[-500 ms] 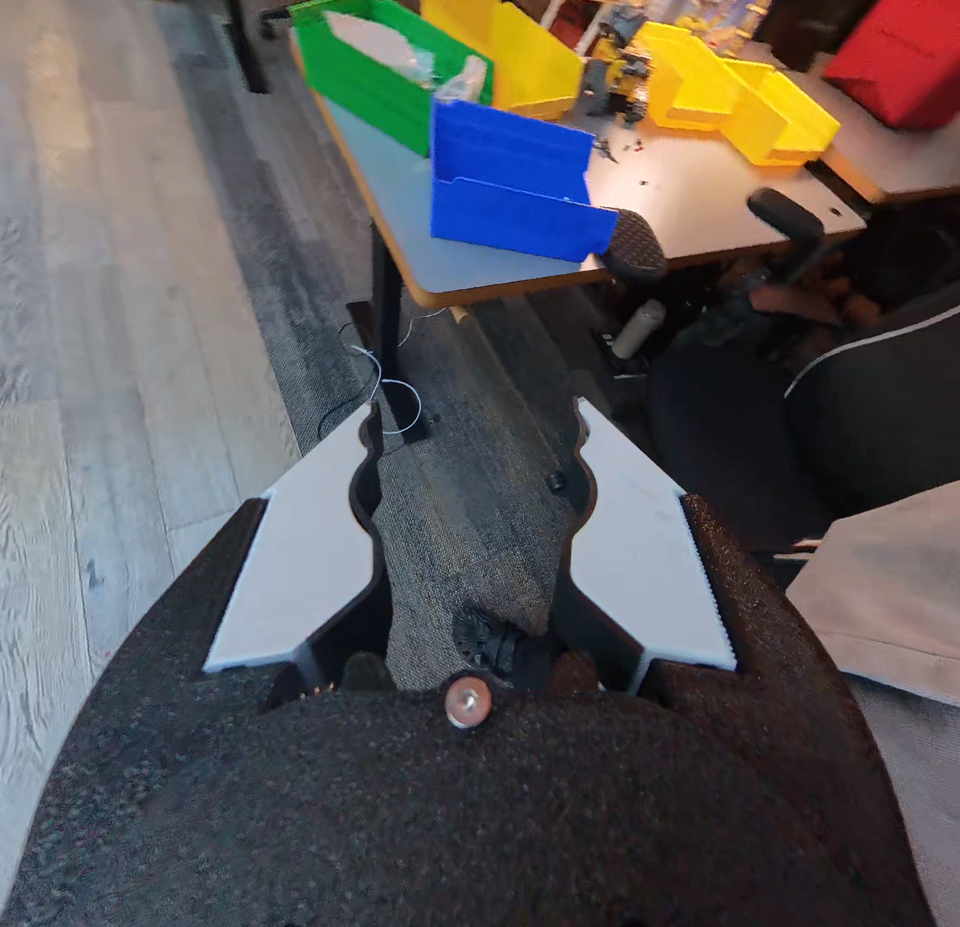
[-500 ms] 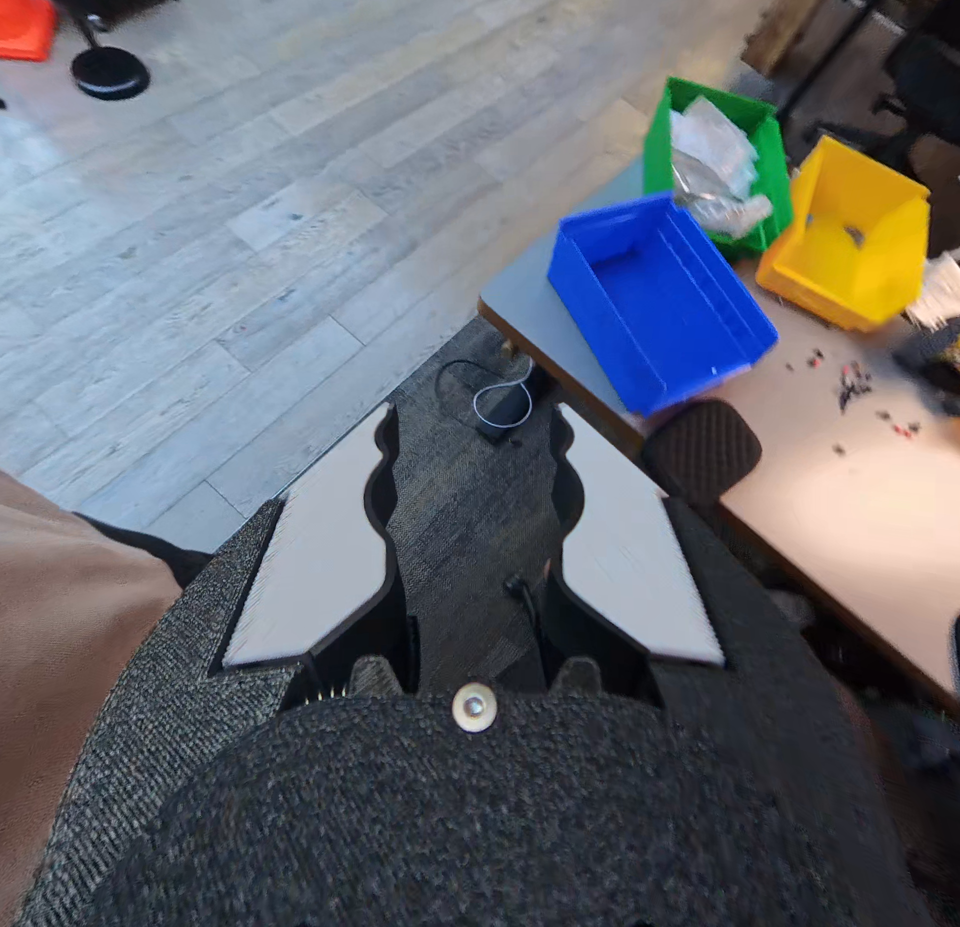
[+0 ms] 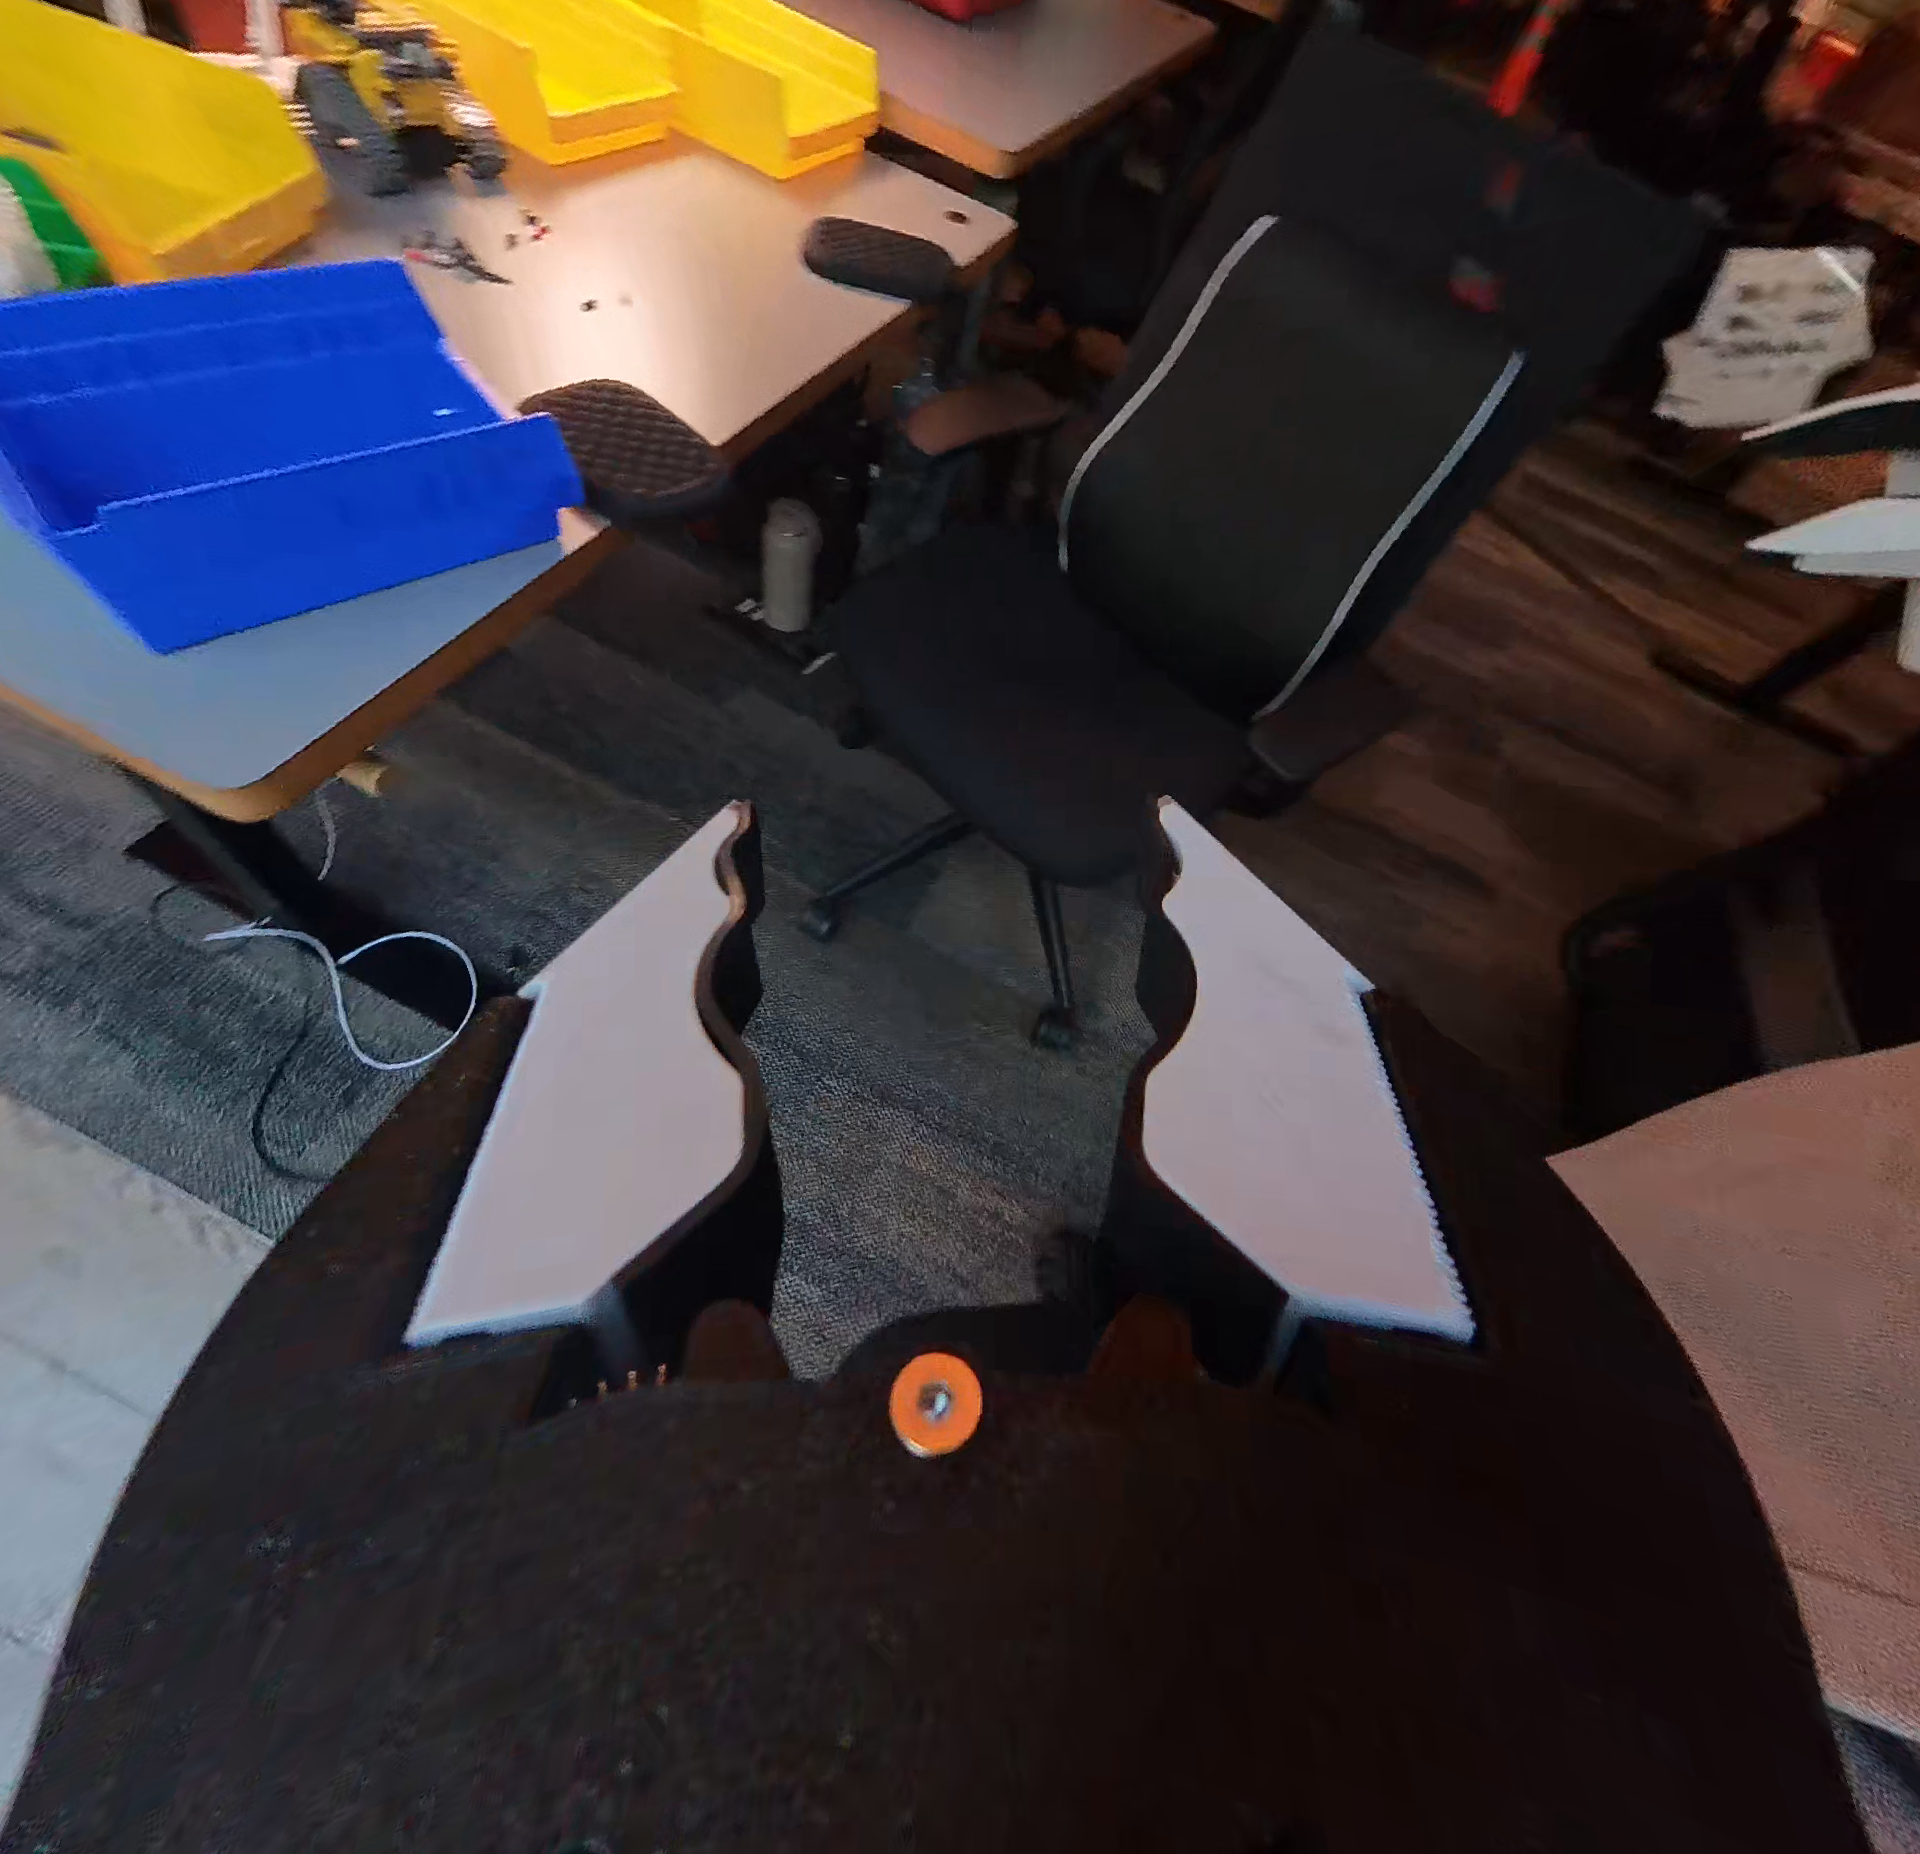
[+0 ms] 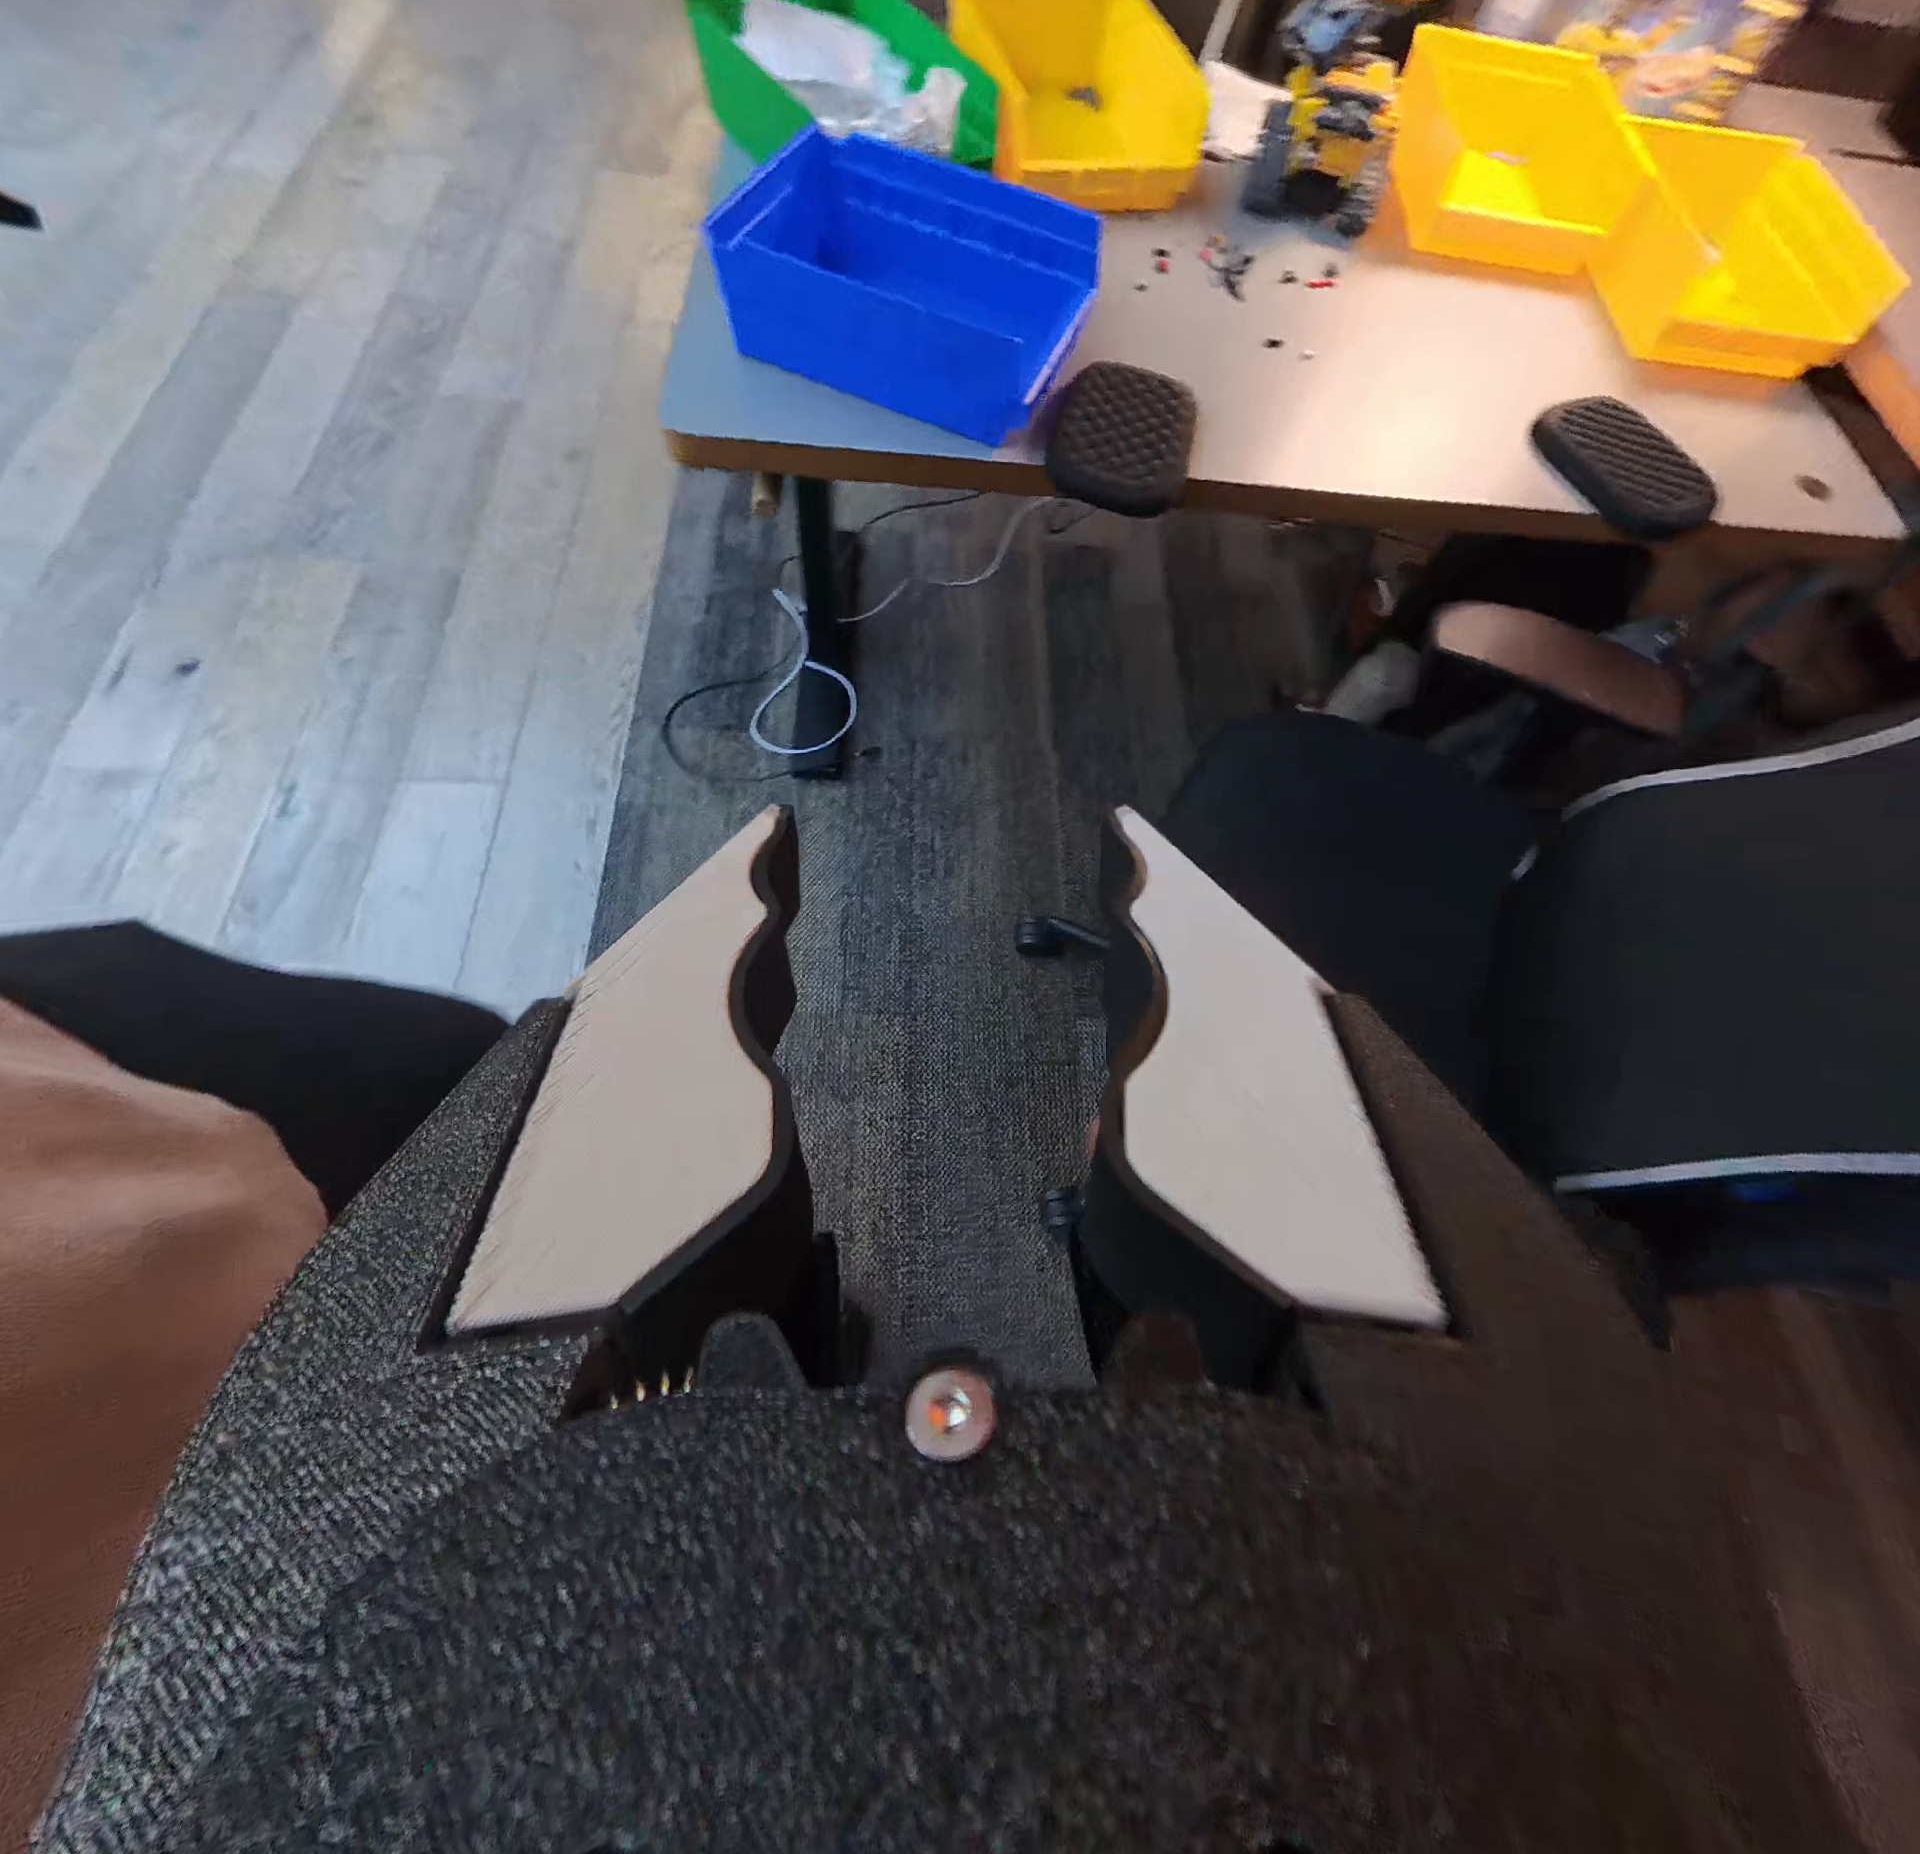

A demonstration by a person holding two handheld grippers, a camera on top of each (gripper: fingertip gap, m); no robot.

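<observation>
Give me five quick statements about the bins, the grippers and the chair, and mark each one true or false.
1. The left gripper holds the blue bin. False: its jaws are apart with nothing between them, above the carpet.
2. The green bin has crumpled clear plastic in it. True.
3. The blue bin sits at the near left corner of the table. True.
4. The right gripper is shut. False: it is open and empty.
5. The chair is red. False: it is black with light piping.
</observation>
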